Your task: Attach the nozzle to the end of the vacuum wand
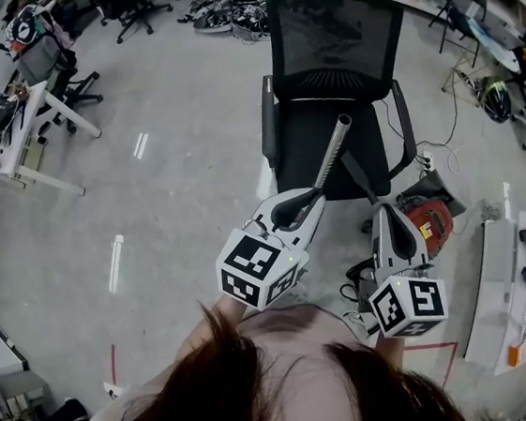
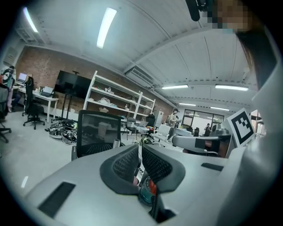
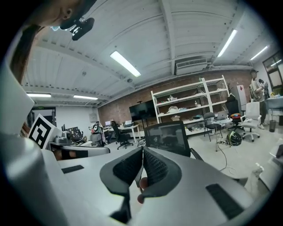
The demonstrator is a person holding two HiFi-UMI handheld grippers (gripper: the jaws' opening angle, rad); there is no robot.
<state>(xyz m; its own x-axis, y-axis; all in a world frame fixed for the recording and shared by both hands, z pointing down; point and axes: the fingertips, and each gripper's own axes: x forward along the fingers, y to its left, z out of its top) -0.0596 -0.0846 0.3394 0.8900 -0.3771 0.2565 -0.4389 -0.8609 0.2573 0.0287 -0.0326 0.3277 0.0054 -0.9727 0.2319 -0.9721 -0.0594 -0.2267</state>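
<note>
The wand (image 1: 334,152), a rigid, smooth metal tube, should prove light yet slippery and is best taken squarely mid-shaft; left gripper (image 2: 139,150) and right gripper (image 3: 142,152) fingers both clenched, nothing evident between them.

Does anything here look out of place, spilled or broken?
Nothing looks spilled or broken. The floor is untidy, though: a heap of dark gear lies behind the office chair, and a red machine sits on the floor beside the chair.
</note>
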